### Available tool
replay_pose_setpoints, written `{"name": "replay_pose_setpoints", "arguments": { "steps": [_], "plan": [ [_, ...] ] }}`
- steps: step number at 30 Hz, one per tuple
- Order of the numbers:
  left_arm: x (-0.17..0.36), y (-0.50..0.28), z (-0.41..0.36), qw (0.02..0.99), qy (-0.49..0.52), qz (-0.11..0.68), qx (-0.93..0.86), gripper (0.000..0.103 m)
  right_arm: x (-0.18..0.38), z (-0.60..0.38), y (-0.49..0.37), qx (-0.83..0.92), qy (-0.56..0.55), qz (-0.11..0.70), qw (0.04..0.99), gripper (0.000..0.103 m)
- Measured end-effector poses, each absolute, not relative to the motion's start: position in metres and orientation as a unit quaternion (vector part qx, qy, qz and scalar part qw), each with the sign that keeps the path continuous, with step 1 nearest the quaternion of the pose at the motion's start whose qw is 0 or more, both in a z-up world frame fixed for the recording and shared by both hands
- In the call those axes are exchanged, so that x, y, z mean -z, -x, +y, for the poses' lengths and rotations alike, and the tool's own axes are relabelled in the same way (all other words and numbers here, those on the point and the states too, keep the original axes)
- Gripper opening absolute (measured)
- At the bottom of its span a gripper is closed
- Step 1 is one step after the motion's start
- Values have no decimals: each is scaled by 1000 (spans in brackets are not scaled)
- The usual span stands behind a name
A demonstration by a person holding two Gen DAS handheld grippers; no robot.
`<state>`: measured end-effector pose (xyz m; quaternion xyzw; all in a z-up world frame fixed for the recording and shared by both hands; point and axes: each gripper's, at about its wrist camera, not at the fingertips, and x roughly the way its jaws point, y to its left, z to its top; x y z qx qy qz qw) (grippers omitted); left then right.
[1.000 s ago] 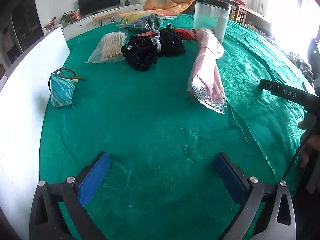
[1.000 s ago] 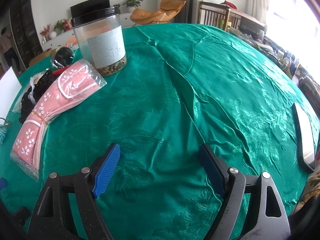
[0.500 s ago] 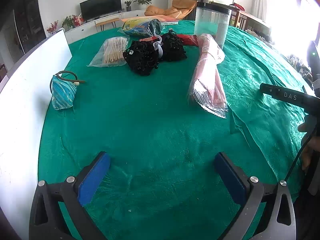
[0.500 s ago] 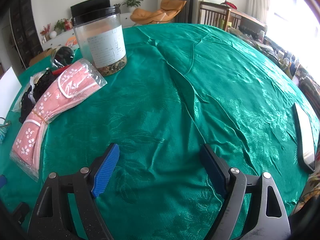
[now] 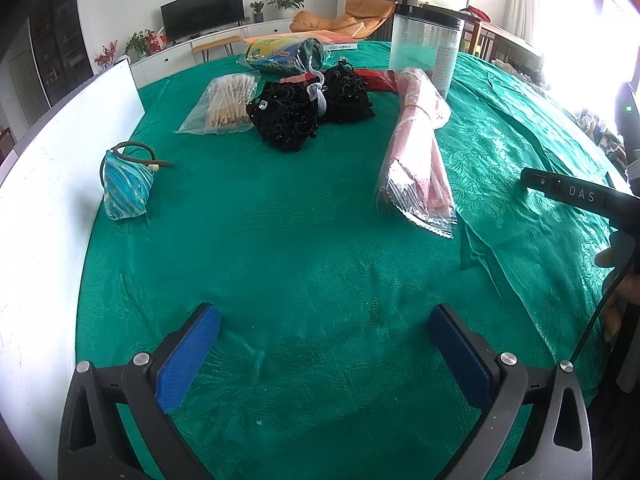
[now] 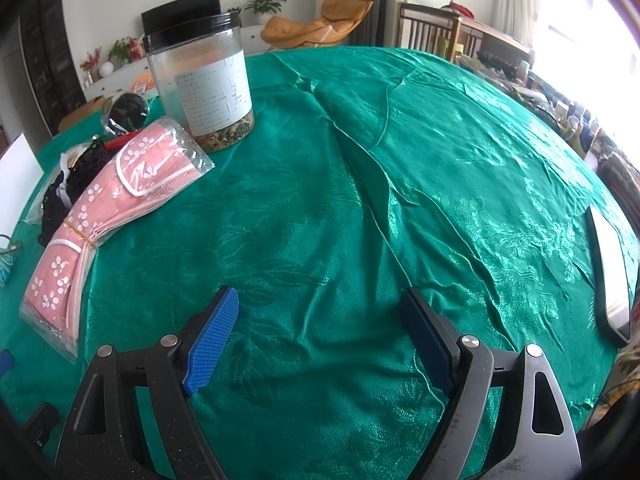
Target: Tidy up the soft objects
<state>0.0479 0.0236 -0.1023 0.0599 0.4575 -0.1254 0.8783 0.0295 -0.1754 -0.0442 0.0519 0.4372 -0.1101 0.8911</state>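
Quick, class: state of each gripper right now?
Left gripper: open, holding nothing.
Right gripper: open, holding nothing.

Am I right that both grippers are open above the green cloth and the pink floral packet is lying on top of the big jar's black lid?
Not quite. The pink floral packet lies flat on the green cloth beside the big jar, not on its black lid; the right wrist view shows this. The rest holds: the left gripper and right gripper are both open above the cloth.
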Motion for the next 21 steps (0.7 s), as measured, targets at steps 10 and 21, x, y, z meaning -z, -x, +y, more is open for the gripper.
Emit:
{"name": "replay_pose_setpoints", "arguments": {
  "steps": [10,21],
  "plan": [
    [102,-48,23,878,-60,458,125,103,44,-176,-29,110,-52,437,891,85],
    [100,-57,28,843,-97,500,172,103,44,-175,-29,110,-52,437,891,85]
  ]
}}
